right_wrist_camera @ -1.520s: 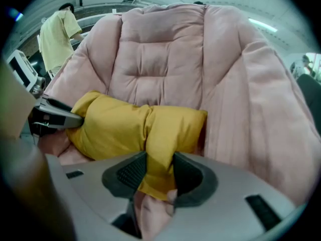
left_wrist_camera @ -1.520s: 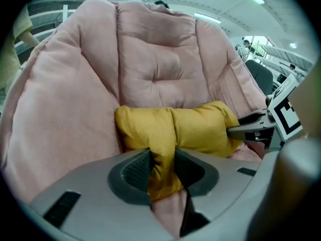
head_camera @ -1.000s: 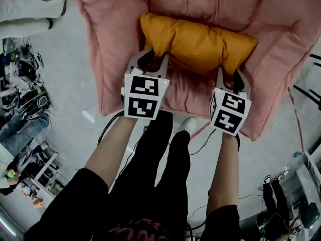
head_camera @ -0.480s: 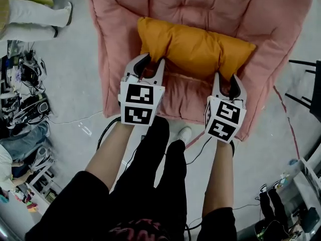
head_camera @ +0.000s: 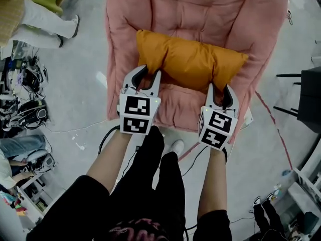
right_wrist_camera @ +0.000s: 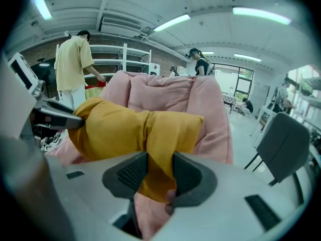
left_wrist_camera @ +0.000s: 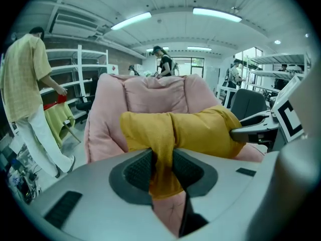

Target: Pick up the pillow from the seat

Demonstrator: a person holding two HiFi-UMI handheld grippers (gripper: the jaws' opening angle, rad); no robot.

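Observation:
An orange pillow (head_camera: 188,59) hangs crosswise just above the pink padded seat (head_camera: 170,102), held at both ends. My left gripper (head_camera: 148,74) is shut on the pillow's left end; the yellow fabric (left_wrist_camera: 163,157) is pinched between its dark pads. My right gripper (head_camera: 220,92) is shut on the pillow's right end, with the bunched cloth (right_wrist_camera: 158,169) squeezed between its pads. In each gripper view the other gripper shows at the far end of the pillow (right_wrist_camera: 125,129).
The pink chair (head_camera: 200,9) has a tall quilted back and puffy sides. Cables and gear (head_camera: 22,109) litter the grey floor at the left. A person in light trousers (head_camera: 45,19) stands at the upper left by a green chair. A dark chair (head_camera: 308,92) stands at the right.
The chair and pillow have shifted in the head view, sliding right and slightly down, while both grippers kept their grip. The pillow sits a little higher off the seat cushion.

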